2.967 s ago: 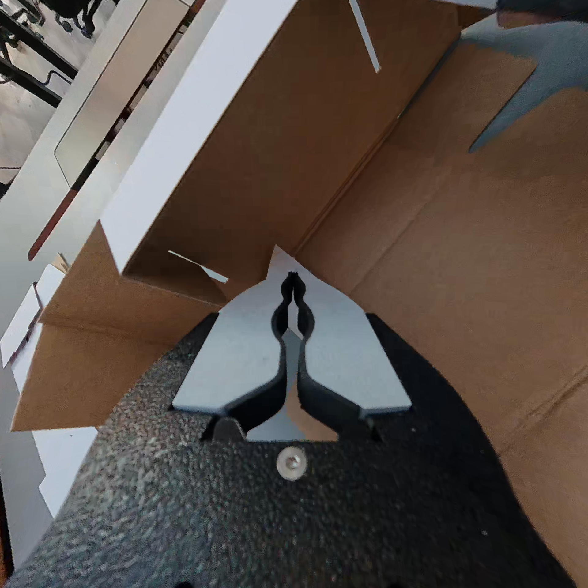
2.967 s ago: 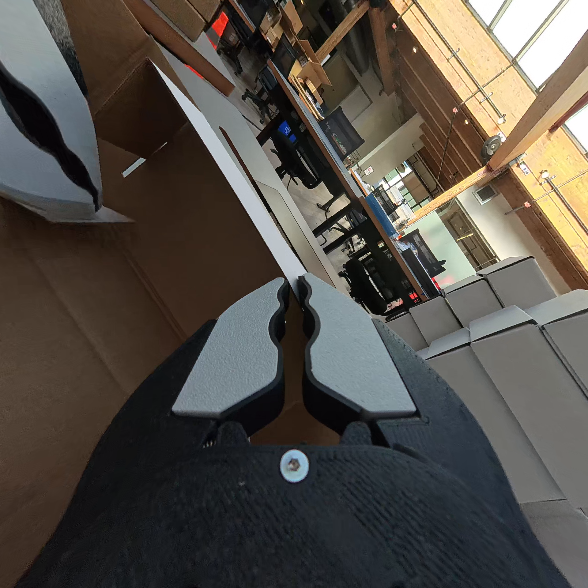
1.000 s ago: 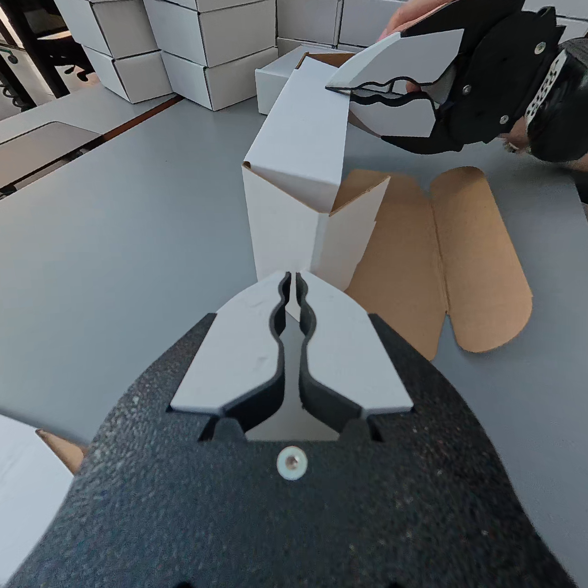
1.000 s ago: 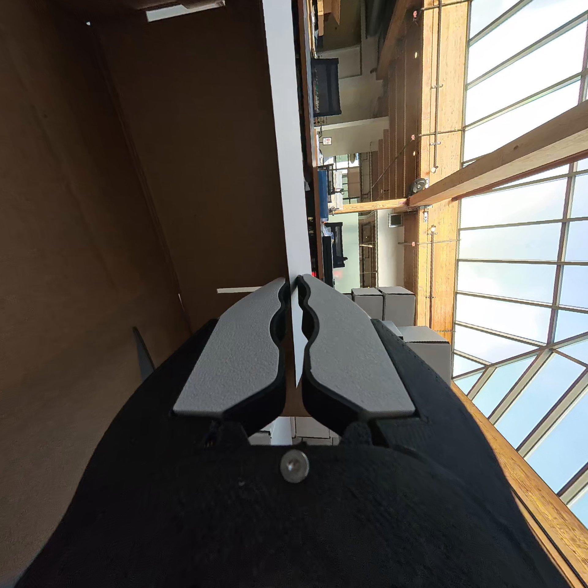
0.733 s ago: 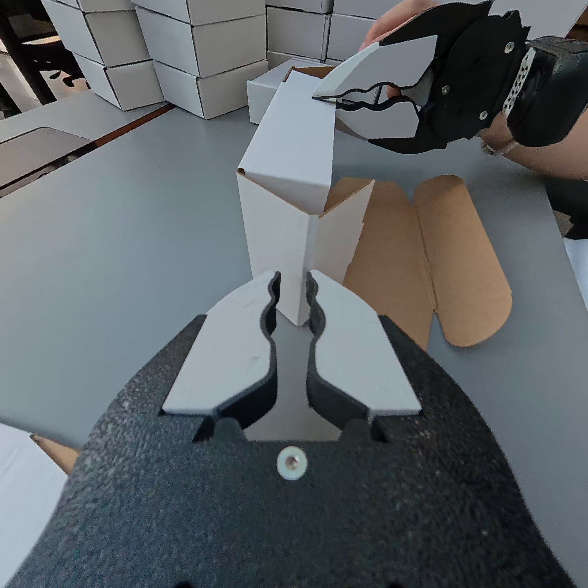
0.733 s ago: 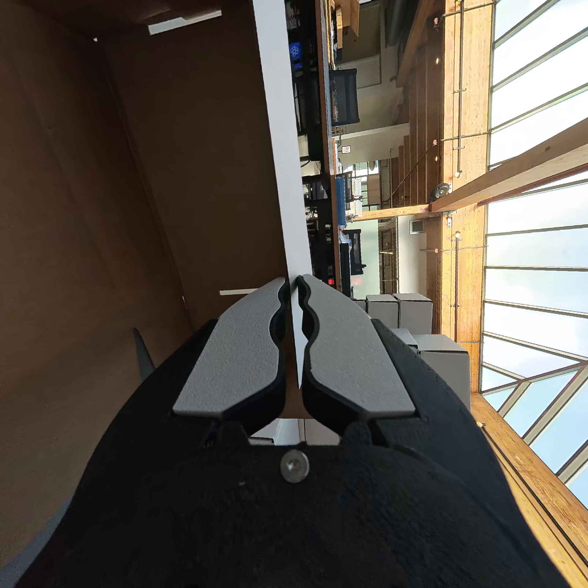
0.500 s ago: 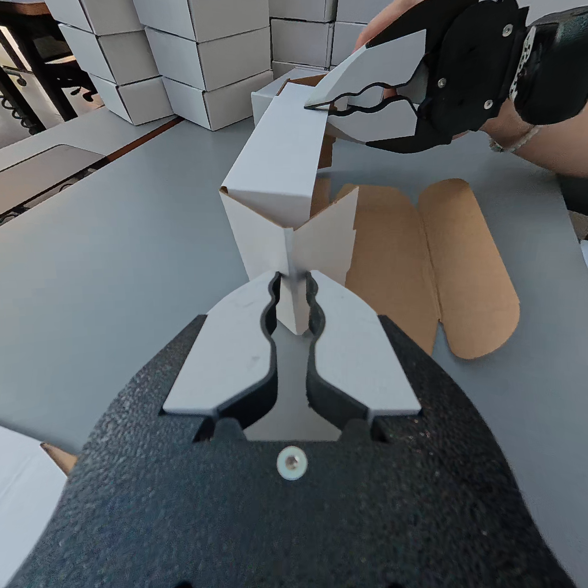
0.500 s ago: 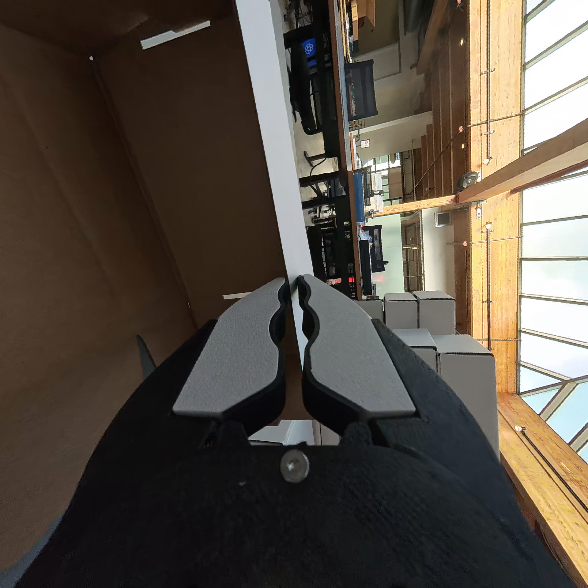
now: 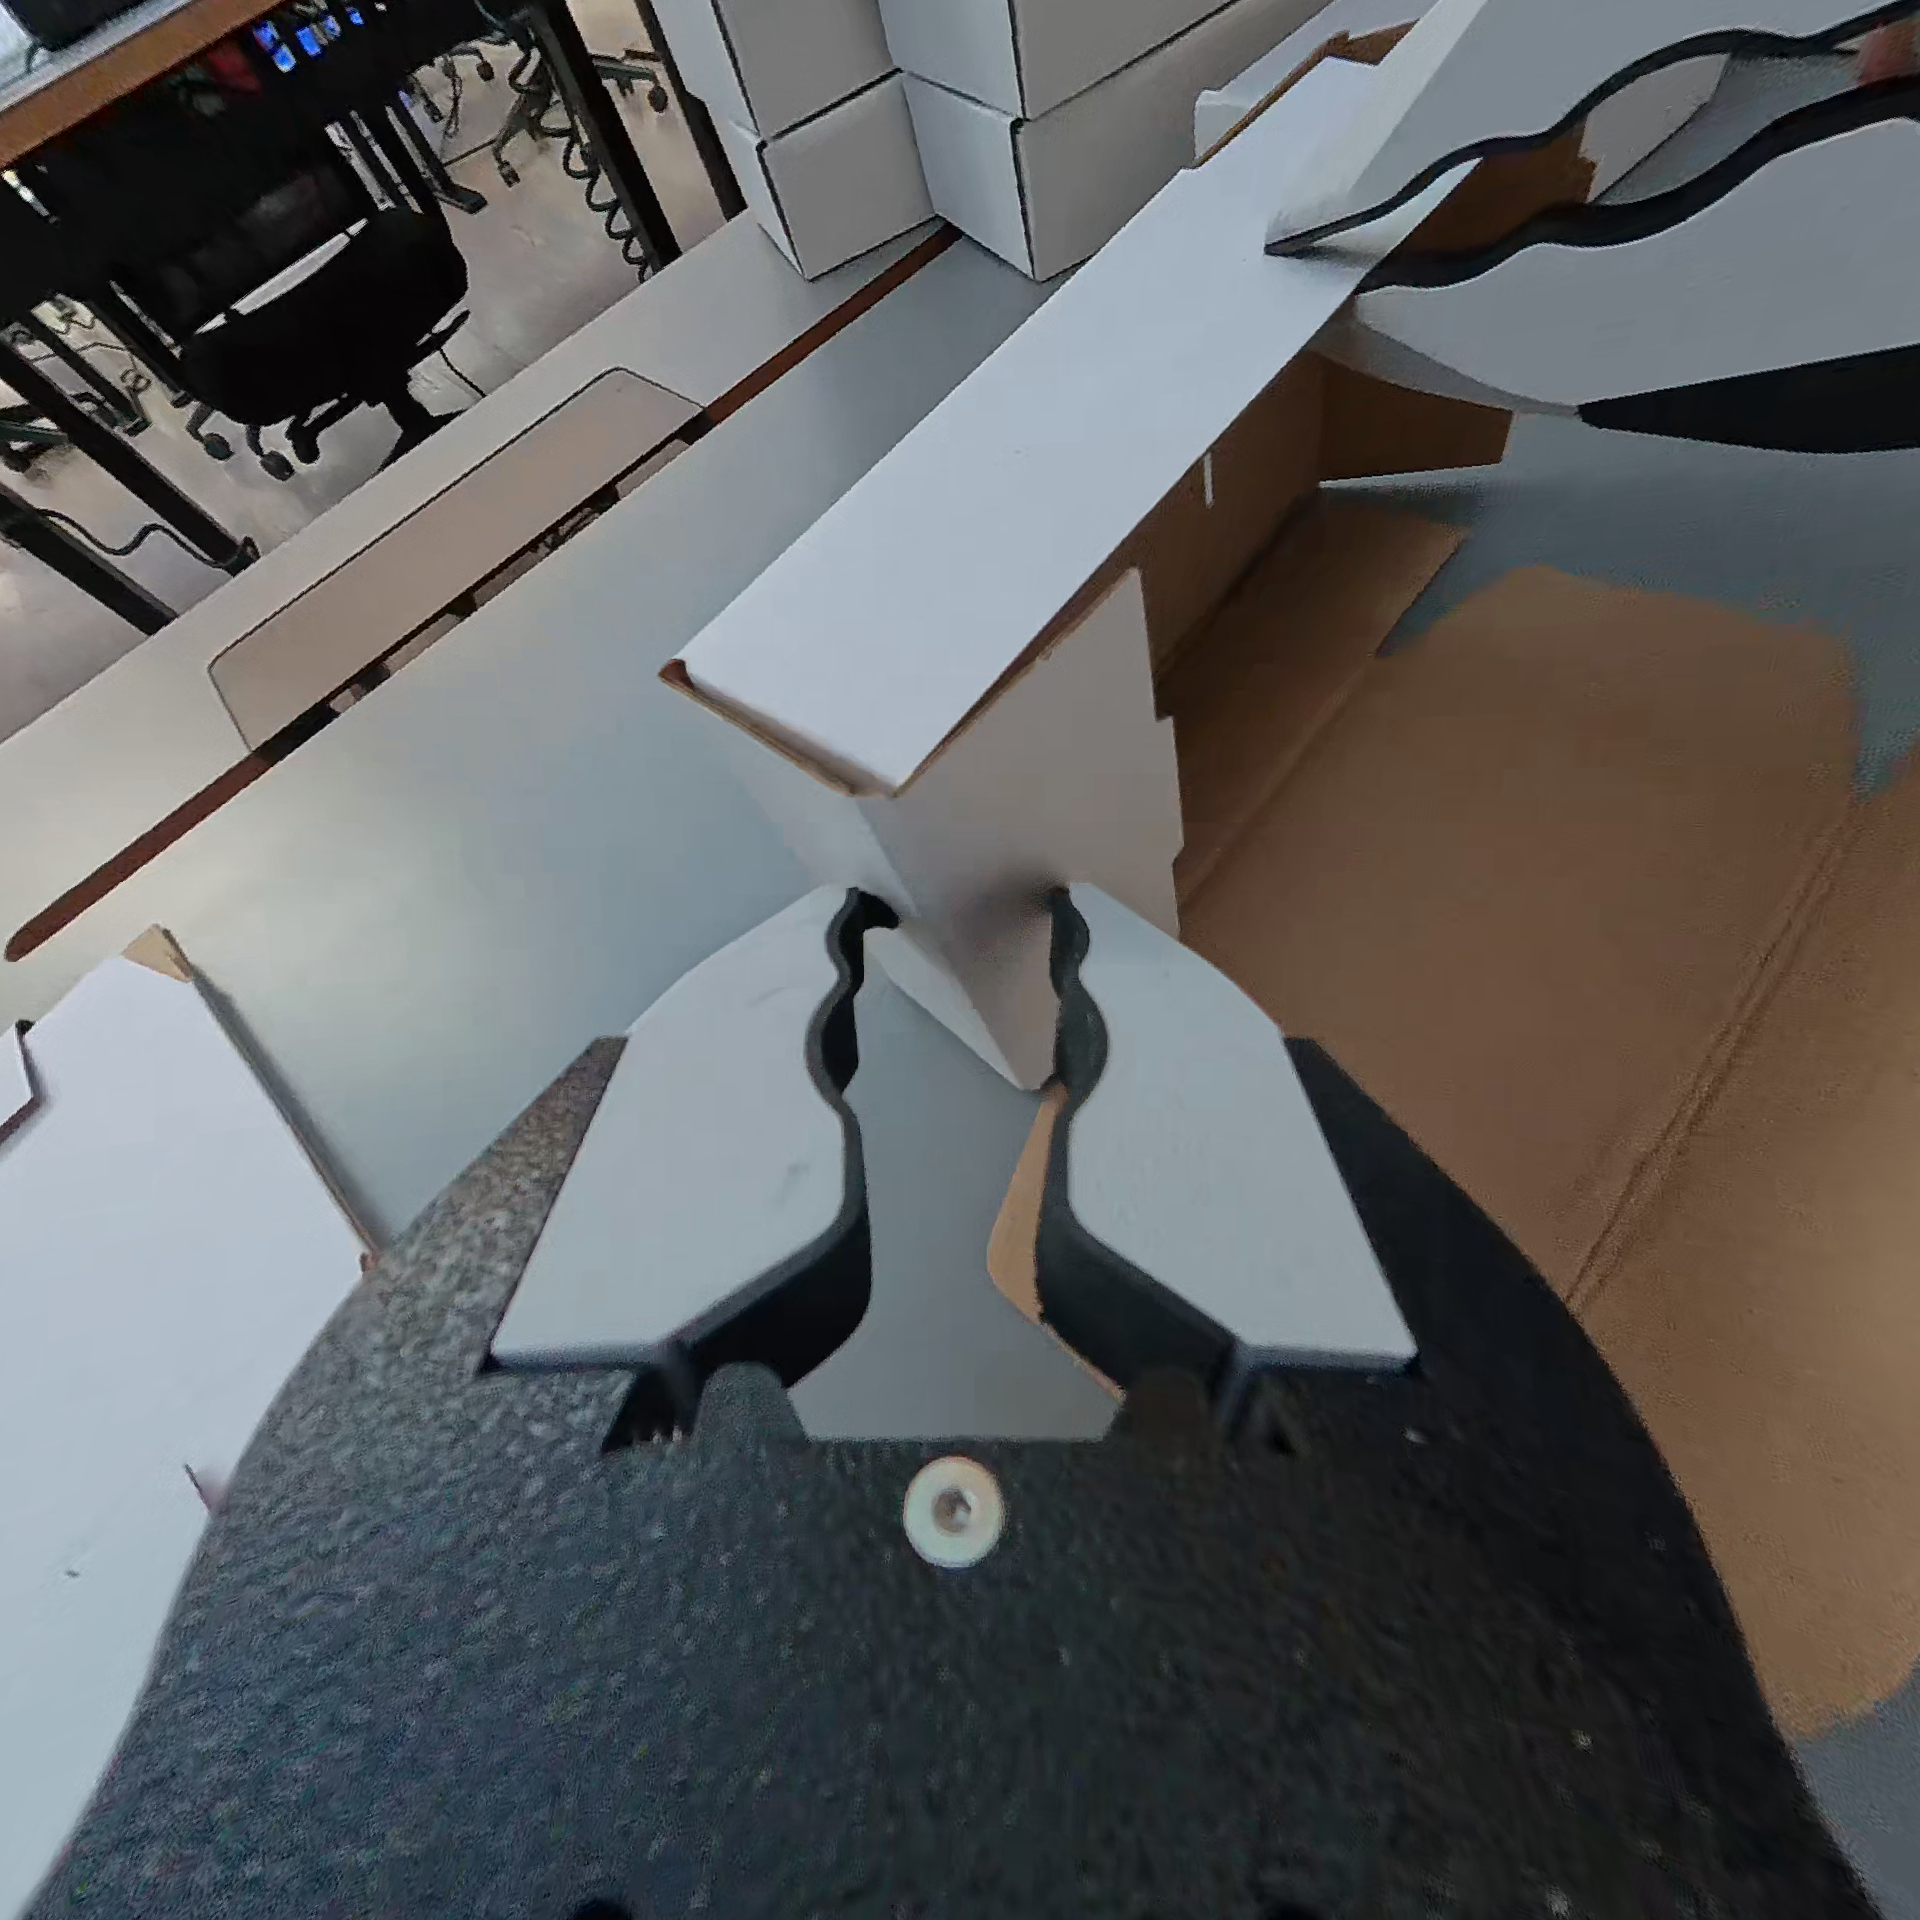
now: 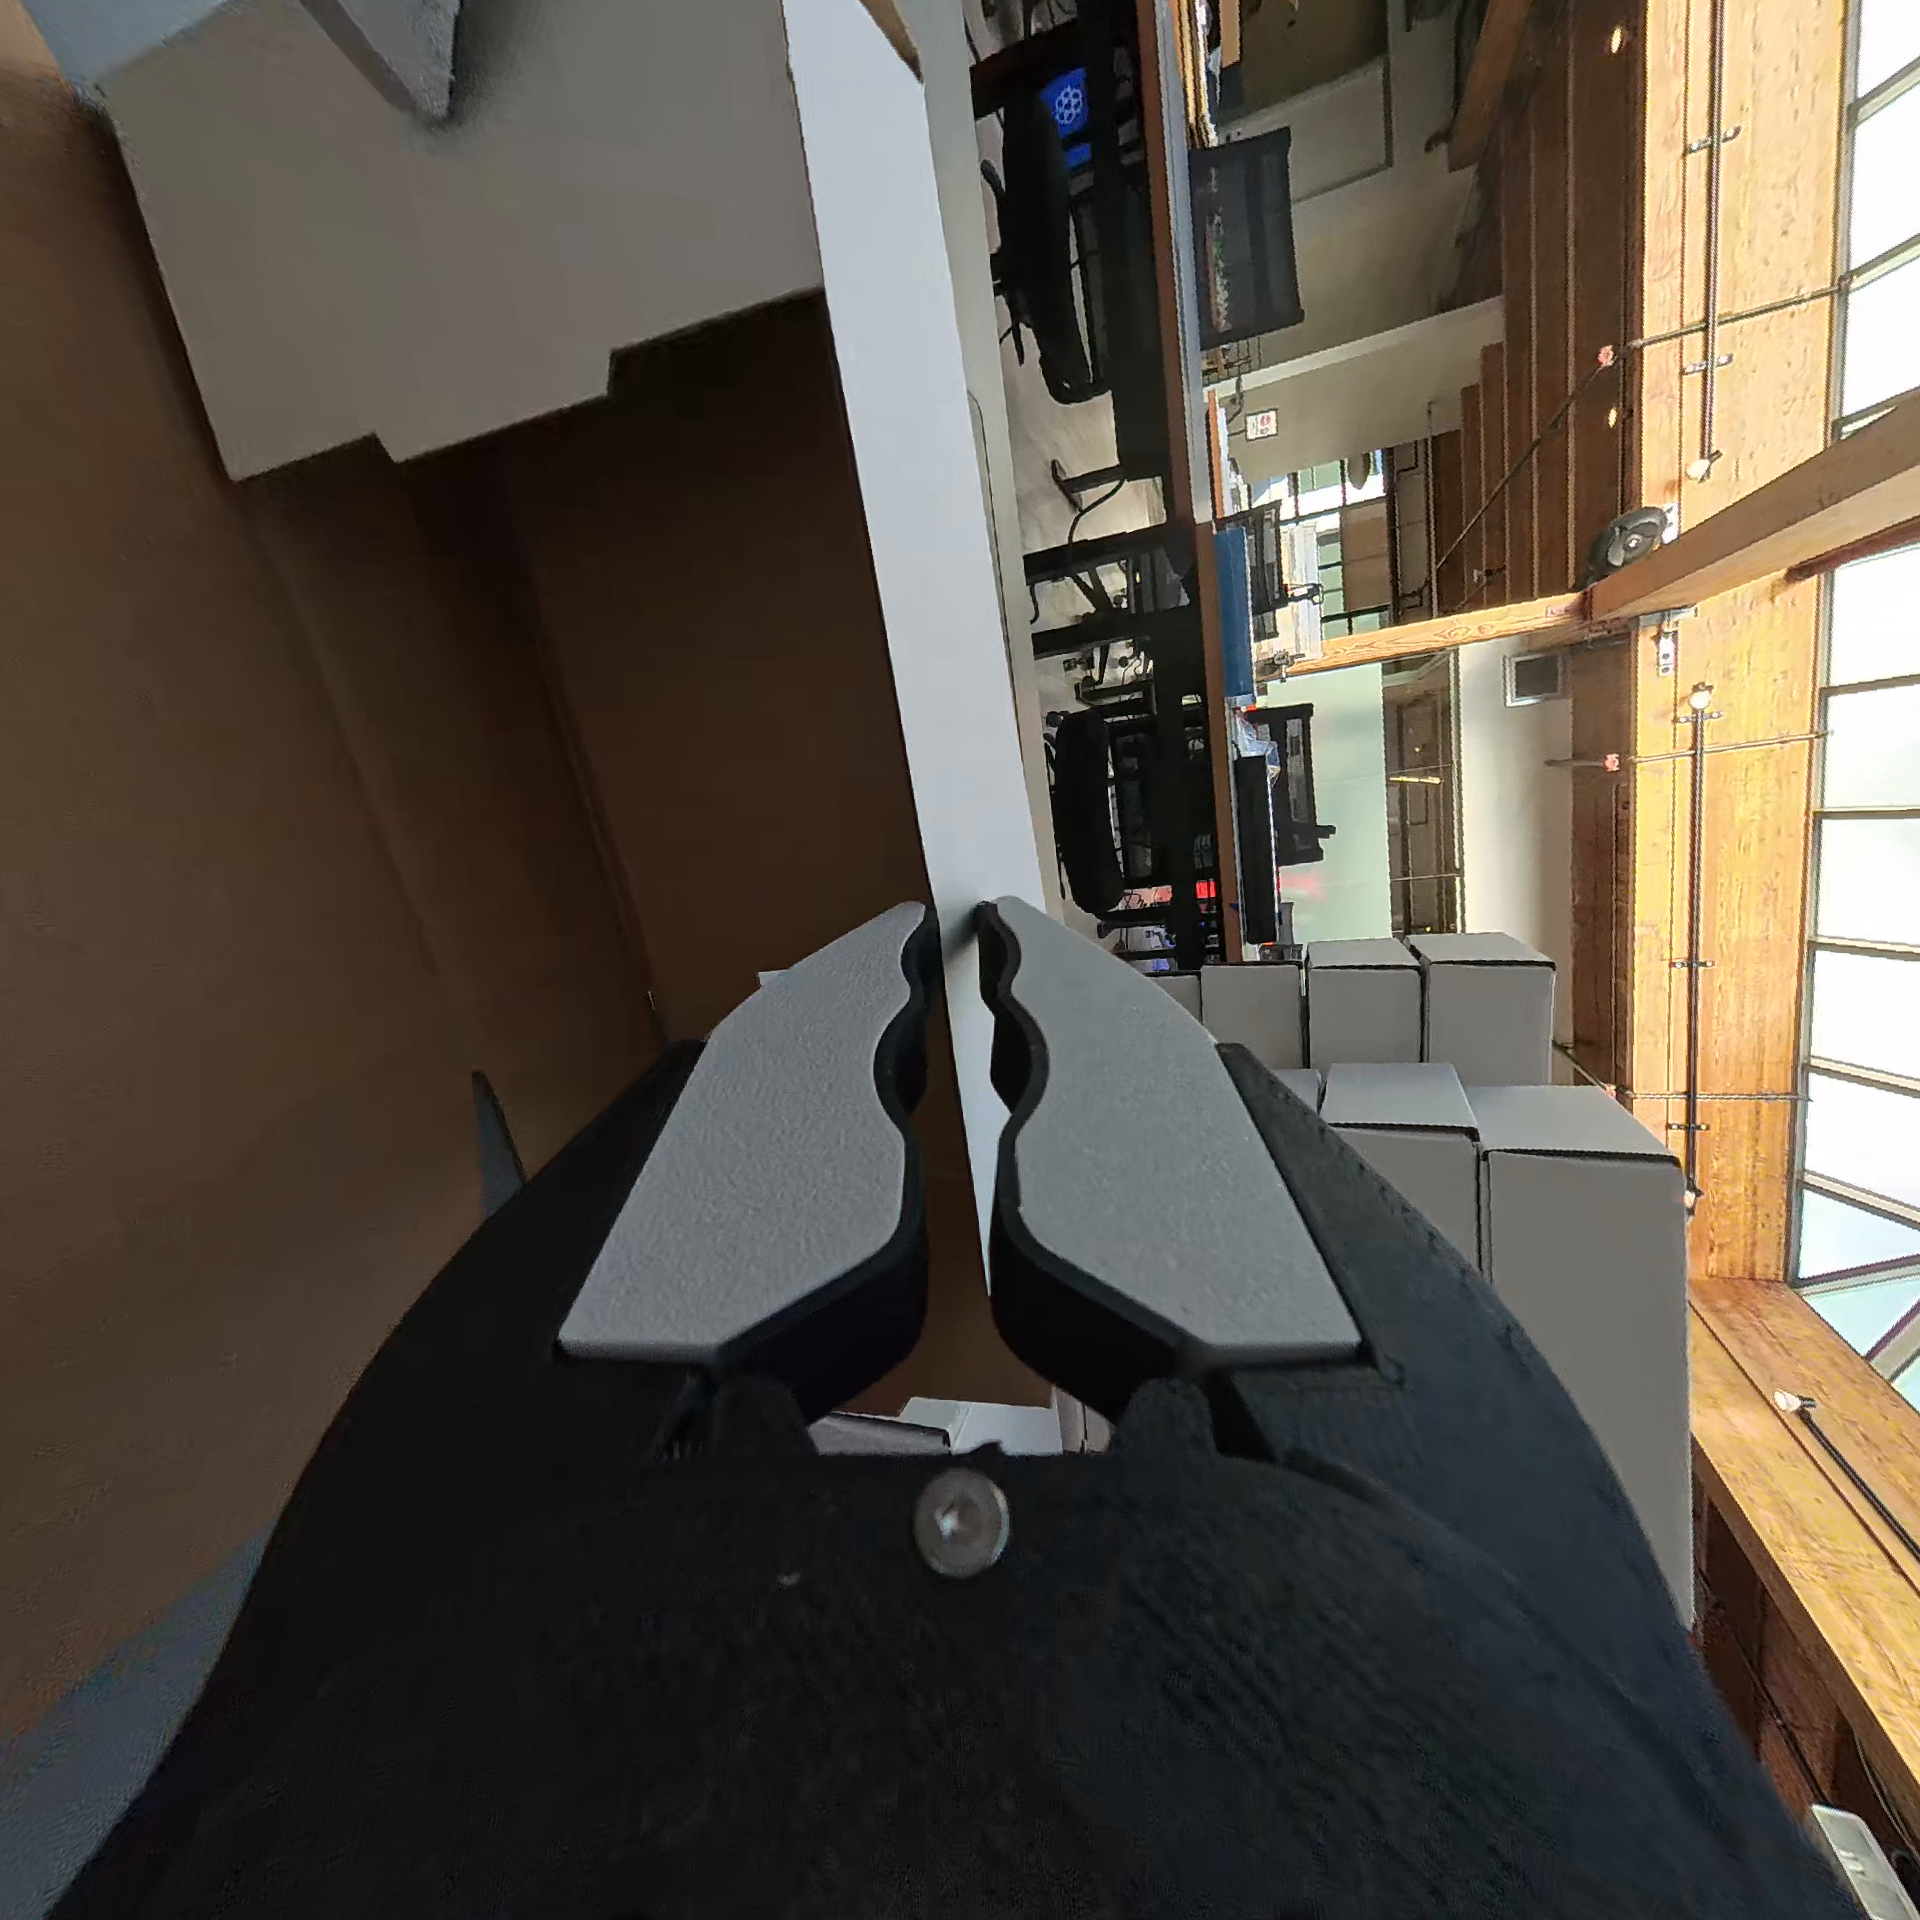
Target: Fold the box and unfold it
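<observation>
No legible writing anywhere

box: white outside, brown inside, half-folded on grey table; one wall raised, far-left; lid flaps flat, right.

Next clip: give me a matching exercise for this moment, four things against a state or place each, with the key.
Things:
1. left gripper
2. right gripper
3. box
4. stacked white boxes

States or places:
A. shut on the upright white wall's edge
B. at the far end of the grey table
C. open, fingers either side of the bottom corner of a wall
D. partly folded, one wall up, brown flaps flat on the table

Pairs: 1-C, 2-A, 3-D, 4-B
</observation>
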{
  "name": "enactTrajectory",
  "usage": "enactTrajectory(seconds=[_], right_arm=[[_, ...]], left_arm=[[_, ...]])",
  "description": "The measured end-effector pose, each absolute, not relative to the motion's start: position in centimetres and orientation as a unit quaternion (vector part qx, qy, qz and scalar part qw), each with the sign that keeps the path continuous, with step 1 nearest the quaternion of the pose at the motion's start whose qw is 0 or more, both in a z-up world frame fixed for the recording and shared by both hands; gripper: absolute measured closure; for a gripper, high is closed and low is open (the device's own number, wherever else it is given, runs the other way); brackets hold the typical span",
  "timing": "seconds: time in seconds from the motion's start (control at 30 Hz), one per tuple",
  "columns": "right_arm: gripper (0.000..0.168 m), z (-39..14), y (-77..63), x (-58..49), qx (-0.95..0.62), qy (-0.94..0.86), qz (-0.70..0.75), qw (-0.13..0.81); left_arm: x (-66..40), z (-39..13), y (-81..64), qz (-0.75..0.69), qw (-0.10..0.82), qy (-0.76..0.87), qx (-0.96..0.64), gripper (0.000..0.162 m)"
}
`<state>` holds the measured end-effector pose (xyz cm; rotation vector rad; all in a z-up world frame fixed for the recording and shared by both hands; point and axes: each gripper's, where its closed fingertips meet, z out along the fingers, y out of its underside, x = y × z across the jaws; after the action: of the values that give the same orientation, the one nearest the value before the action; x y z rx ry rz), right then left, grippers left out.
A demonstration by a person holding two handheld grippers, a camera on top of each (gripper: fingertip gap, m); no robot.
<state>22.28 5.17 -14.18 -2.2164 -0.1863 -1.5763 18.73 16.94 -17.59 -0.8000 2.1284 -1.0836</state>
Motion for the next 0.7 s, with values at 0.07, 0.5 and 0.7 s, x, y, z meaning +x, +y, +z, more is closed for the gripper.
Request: enactTrajectory(seconds=[0.07,0.5,0.7], right_arm=[[0.161,-14.1,5.2,22.5,-0.809,-0.07,-0.548,0.2],[0.16,-13.6,5.1,23.7,-0.87,-0.033,-0.435,0.231],[0.159,-13.9,5.1,22.4,-0.853,-0.045,-0.473,0.215]], left_arm=[[19.5,-17.7,17.2,-0.394,0.328,0.796,-0.323,0.121],[21.8,-18.2,16.4,-0.371,0.291,0.779,-0.413,0.125],[24.1,-19.1,17.0,-0.356,0.292,0.733,-0.5,0.143]])
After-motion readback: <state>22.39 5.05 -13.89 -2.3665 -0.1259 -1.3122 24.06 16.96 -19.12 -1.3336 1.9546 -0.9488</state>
